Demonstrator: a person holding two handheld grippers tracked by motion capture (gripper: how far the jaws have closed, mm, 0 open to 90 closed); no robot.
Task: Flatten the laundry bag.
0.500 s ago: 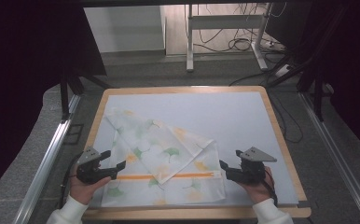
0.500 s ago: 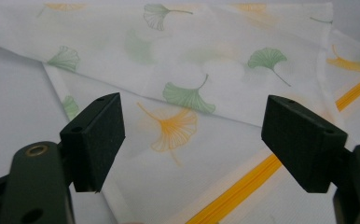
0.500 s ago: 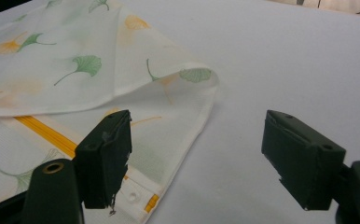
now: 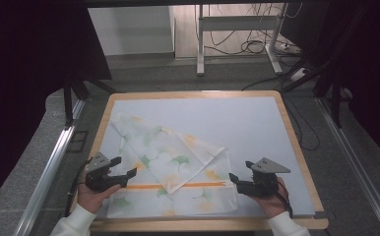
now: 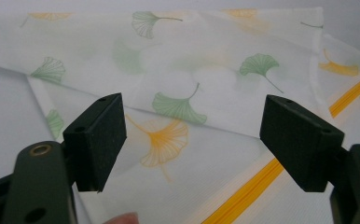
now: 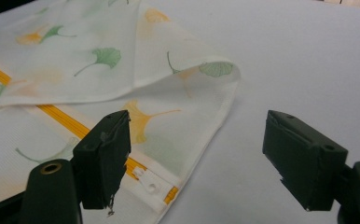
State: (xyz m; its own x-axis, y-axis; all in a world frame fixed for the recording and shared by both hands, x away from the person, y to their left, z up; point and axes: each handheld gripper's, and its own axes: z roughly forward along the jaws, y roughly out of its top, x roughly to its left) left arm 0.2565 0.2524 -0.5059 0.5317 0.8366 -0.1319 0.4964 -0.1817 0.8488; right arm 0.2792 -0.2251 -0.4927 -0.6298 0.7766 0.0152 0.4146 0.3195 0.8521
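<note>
High view frames, compared with the one from half a second earlier, show almost nothing changed: the left gripper (image 4: 129, 173) and the right gripper (image 4: 234, 178) are found at the same two places at the near side of the cloth (image 4: 171, 164), and the fold in the cloth is unaltered. The fingers (image 5: 96, 140) of the left gripper are spread as wide as they go, with nothing held; printed fabric is seen beyond the gap between them. The fingers (image 6: 104, 156) of the right gripper are equally wide and empty, the cloth's near right corner lying by the left finger while bare counter (image 6: 308, 56) is seen beyond the right one. From this stillness it is judged that a grasp is being lined up and no pull or fold has yet begun. The cloth lies on the near left part of the counter (image 4: 257, 123), its far right corner folded over diagonally so that a triangular flap rests on the lower layer. Counted: one cloth, one orange stripe (image 4: 178, 186) across it, two grippers, two hands, one counter with a wooden rim (image 4: 296, 147).
</note>
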